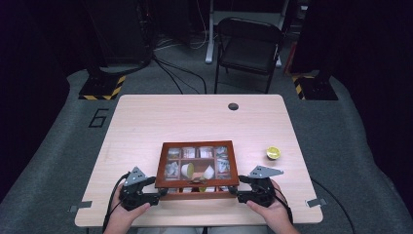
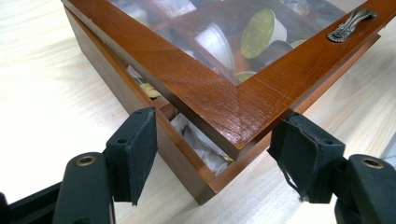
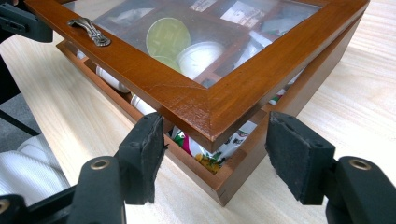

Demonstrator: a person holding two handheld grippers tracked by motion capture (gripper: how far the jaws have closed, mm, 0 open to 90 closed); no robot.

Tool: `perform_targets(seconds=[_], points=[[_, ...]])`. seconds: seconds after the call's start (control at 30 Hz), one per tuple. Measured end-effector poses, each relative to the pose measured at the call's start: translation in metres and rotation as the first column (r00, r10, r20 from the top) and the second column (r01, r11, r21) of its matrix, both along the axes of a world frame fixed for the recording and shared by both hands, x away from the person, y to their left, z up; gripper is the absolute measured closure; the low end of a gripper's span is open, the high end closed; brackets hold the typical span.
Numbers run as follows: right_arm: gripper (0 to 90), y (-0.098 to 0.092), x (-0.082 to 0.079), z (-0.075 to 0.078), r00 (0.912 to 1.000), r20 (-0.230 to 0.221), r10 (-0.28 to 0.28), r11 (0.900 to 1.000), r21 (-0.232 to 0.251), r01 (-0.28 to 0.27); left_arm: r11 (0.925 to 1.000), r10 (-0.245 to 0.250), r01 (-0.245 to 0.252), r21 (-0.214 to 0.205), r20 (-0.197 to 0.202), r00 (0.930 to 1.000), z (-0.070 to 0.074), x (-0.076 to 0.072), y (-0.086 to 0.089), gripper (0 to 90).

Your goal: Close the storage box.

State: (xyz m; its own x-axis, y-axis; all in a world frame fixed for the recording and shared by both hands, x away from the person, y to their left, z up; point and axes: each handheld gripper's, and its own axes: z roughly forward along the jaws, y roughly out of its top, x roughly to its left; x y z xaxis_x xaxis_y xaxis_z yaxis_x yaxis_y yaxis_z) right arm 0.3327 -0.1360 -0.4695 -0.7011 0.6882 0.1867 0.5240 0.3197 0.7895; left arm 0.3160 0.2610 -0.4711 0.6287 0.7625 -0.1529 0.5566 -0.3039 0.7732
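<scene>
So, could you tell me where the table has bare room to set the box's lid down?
The widest bare stretch of the table runs from the wooden box to the far edge, broken by a cable hole. The left side is bare too. Right holds a lime half. The near edge is crowded: left gripper and right gripper flank the lid's corners.
</scene>
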Motion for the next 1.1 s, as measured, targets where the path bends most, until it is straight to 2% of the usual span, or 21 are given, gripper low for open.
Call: perform_targets(seconds=[0.07,0.13,0.33,0.4,0.53,0.8,0.9,1.0,1.1], points=[[37.1,0.000,-0.001,-0.001,1.0000,0.000,-0.002,1.0000,-0.004,0.002,1.0000,0.004,-0.004,-0.008,-0.005,1.0000,-0.002,-0.001,-0.001,32.2],[37.3,0.001,-0.002,-0.003,1.0000,0.000,0.003,0.9998,-0.017,-0.003,1.0000,-0.007,0.007,0.004,-0.012,0.9999,-0.003,-0.002,-0.001,32.2],[37.7,0.001,-0.004,-0.003,1.0000,0.009,0.002,0.9997,-0.025,-0.002,0.9969,-0.034,0.036,0.070,-0.026,0.9991,-0.011,-0.003,-0.004,32.5],[37.9,0.000,-0.003,-0.004,1.0000,0.007,0.001,0.9997,-0.023,-0.001,0.9978,-0.035,0.037,0.056,-0.033,0.9988,-0.011,-0.003,-0.004,32.2],[37.9,0.000,-0.002,-0.007,1.0000,-0.006,-0.001,0.9994,-0.035,0.001,1.0000,-0.006,0.006,-0.003,-0.047,0.9989,-0.010,-0.001,0.000,33.9],[37.9,0.000,0.000,-0.008,0.9999,-0.014,0.003,0.9993,-0.039,-0.003,0.9997,0.005,-0.006,-0.022,-0.043,0.9991,-0.008,0.000,0.004,33.9],[37.7,-0.001,0.001,-0.005,0.9999,-0.014,-0.004,0.9998,-0.017,0.004,0.9995,0.010,-0.011,-0.029,-0.028,0.9996,-0.005,0.001,0.008,33.9],[37.6,-0.003,0.002,-0.001,0.9998,0.000,-0.021,0.9998,0.008,0.021,0.9981,0.036,-0.036,-0.049,-0.012,0.9993,-0.002,0.003,0.013,33.8],[37.5,-0.010,0.005,0.001,0.9990,0.006,-0.045,0.9986,0.028,0.045,0.9964,0.056,-0.056,-0.064,-0.014,0.9984,-0.001,0.005,0.018,33.3]])
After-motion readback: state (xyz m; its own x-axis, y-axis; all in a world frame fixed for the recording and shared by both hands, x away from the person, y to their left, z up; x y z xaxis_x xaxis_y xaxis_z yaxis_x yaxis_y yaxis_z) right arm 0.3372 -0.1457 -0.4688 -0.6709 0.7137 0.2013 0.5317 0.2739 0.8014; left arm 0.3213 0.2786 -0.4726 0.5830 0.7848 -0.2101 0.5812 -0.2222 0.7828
